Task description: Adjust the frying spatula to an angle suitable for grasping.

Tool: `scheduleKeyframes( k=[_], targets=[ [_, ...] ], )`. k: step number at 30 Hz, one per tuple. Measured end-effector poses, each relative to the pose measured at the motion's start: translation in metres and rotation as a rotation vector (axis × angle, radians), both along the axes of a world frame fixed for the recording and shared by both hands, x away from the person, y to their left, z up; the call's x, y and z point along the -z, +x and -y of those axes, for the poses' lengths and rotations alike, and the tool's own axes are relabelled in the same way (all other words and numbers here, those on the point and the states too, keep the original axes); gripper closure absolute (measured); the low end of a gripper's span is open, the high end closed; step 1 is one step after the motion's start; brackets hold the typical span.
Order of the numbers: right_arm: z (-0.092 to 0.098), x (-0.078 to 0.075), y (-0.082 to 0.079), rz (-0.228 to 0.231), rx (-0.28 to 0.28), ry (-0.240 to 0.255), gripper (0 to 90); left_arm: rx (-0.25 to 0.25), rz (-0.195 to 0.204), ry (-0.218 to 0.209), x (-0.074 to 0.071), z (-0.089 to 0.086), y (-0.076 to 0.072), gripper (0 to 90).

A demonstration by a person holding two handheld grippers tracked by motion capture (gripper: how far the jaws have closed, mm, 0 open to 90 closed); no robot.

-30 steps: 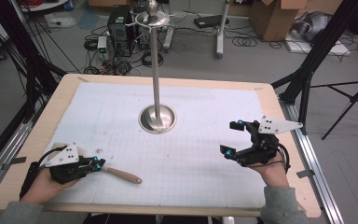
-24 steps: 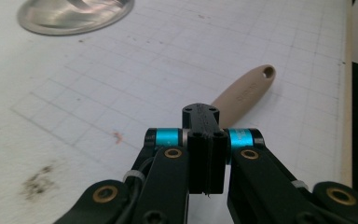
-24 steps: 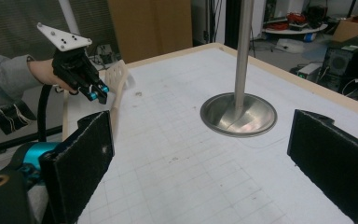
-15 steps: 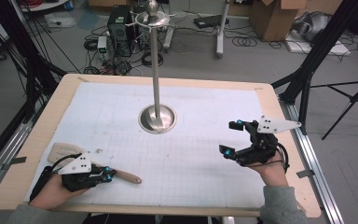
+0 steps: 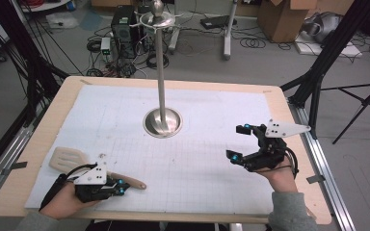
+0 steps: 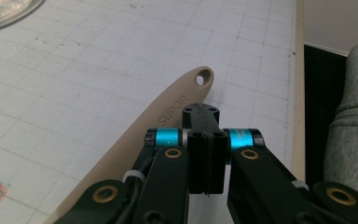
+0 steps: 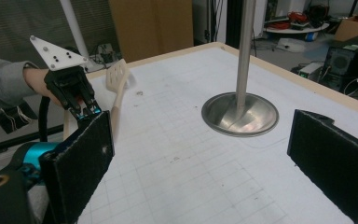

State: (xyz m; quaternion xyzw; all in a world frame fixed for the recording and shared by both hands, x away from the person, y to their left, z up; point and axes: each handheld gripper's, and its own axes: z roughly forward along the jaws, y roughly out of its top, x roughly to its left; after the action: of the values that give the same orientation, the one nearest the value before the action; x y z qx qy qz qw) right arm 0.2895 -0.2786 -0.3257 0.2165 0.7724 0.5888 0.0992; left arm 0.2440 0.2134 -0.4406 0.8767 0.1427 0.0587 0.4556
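A white gridded mat (image 5: pixel 212 159) covered the wooden table, with cables and boxes on the floor beyond. At the near left, the left gripper (image 5: pixel 117 186) had its jaws pressed together above the handle of a beige slotted spatula (image 5: pixel 70 160), beside it rather than around it (the gripper's own view shows nothing pinched). The spatula lay flat, its blade toward the left edge and its holed handle end (image 6: pixel 204 76) pointing right. Farther out, a steel stand (image 5: pixel 162 121) rose from mid-table. At the near right, the right gripper (image 5: pixel 239 143) hovered with jaws spread wide, holding nothing. To grip the handle well, the left jaws would likely need to part first, then straddle it squarely.
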Motion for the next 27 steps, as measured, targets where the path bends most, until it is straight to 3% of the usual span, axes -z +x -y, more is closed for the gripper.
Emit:
scheduleKeyframes(
  k=[8, 12, 27],
  targets=[
    [-0.001, 0.001, 0.001, 0.003, -0.002, -0.004, 6.1, 0.003, 0.0, 0.04, 0.006, 0.009, 0.002, 89.7],
    [-0.002, 0.001, 0.001, -0.002, -0.003, -0.009, 6.1, 0.021, 0.078, 0.08, 0.005, 0.014, 0.002, 89.7],
    [-0.005, 0.003, 0.003, -0.007, -0.004, -0.026, 6.1, -0.019, 0.057, 0.066, 0.007, 0.017, 0.019, 89.9]
  ],
)
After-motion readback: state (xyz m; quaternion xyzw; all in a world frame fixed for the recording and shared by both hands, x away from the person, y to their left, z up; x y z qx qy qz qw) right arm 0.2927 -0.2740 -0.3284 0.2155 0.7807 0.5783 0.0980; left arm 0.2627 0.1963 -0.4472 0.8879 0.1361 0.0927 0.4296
